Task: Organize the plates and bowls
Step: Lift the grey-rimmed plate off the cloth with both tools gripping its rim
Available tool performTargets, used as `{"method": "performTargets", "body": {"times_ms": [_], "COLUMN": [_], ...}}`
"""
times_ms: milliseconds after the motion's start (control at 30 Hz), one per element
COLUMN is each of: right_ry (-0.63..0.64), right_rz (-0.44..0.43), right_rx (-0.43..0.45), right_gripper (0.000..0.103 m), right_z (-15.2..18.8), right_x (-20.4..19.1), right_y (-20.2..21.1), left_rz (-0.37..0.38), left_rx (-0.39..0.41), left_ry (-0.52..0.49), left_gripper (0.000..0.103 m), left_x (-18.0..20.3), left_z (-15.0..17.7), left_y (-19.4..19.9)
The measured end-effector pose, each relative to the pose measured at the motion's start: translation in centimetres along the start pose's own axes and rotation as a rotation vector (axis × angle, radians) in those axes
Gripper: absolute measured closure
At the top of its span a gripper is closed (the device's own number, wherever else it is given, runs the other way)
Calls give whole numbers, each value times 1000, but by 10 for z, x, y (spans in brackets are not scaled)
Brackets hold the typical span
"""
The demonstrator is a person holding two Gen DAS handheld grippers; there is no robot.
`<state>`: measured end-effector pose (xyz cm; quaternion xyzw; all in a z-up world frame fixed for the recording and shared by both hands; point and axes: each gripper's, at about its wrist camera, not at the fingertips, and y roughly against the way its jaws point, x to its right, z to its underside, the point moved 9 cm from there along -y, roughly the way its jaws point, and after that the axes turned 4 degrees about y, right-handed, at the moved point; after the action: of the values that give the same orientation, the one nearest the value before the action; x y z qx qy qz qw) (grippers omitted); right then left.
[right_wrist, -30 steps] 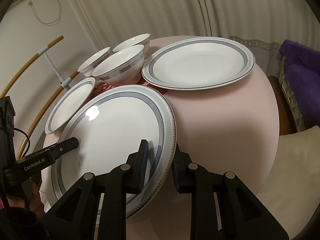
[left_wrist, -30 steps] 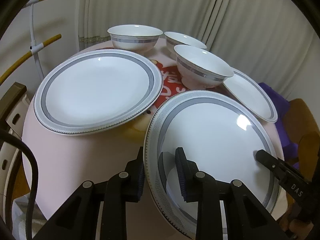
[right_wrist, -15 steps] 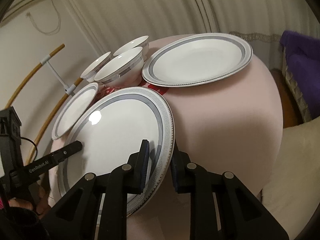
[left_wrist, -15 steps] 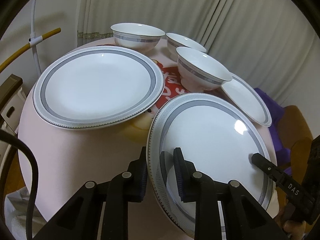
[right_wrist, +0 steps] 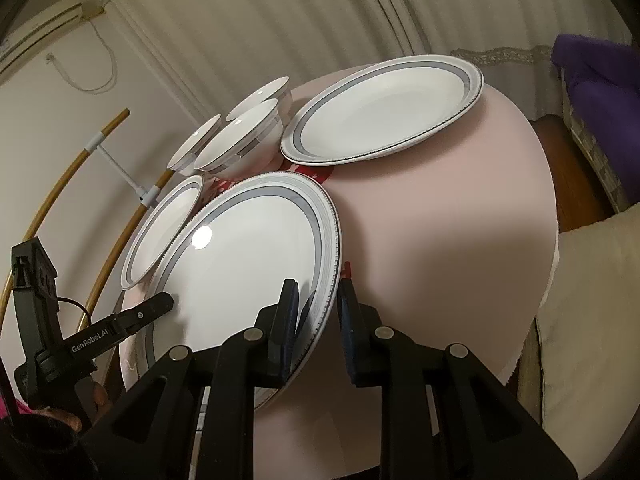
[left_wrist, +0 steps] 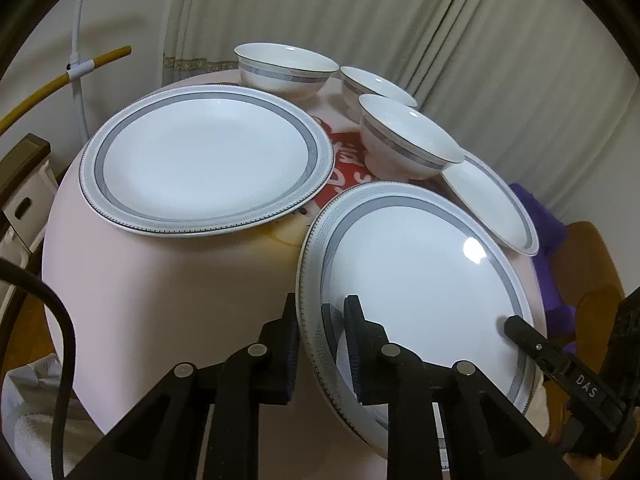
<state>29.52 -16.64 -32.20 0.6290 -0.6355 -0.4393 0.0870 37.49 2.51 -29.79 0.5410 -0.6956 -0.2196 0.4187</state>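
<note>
A large white plate with a grey band [left_wrist: 420, 272] is held at two rims above the pink round table [left_wrist: 180, 280]. My left gripper [left_wrist: 320, 308] has the plate's near rim between its jaws, which are closing onto it. At the opposite rim, my right gripper [right_wrist: 316, 292] is shut on the same plate [right_wrist: 248, 264]. A second large plate [left_wrist: 208, 160] lies flat to the left. Three banded bowls [left_wrist: 284, 66] [left_wrist: 376, 84] [left_wrist: 408, 136] stand at the back. A small plate [left_wrist: 492, 204] sits behind the held one.
A wooden hoop with white connectors [left_wrist: 80, 68] leans by the curtain. Purple cloth [right_wrist: 600, 80] and a beige cushion [right_wrist: 592, 280] lie beside the table. A wooden chair [left_wrist: 588, 264] stands close to the table's edge. A red print [left_wrist: 352, 160] shows between the dishes.
Both views have rolled a little, so the held plate sits more tilted against the table. The left jaws have narrowed onto its rim.
</note>
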Motion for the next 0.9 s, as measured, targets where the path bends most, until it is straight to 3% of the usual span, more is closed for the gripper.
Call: {"method": "performTargets", "body": {"times_ms": [300, 900], "right_ry": [-16, 11], "right_rz": [-18, 10], "right_rx": [-2, 4], "right_gripper": [86, 88], "right_z": [1, 3], "right_x": [-1, -3], "right_y": [-1, 0], "left_rz": [32, 24], "left_rx": [-17, 31], "left_ry": [48, 5], "left_gripper": [86, 89], "left_x": [-5, 0], "left_z": [1, 3], "left_y": [-2, 7]}}
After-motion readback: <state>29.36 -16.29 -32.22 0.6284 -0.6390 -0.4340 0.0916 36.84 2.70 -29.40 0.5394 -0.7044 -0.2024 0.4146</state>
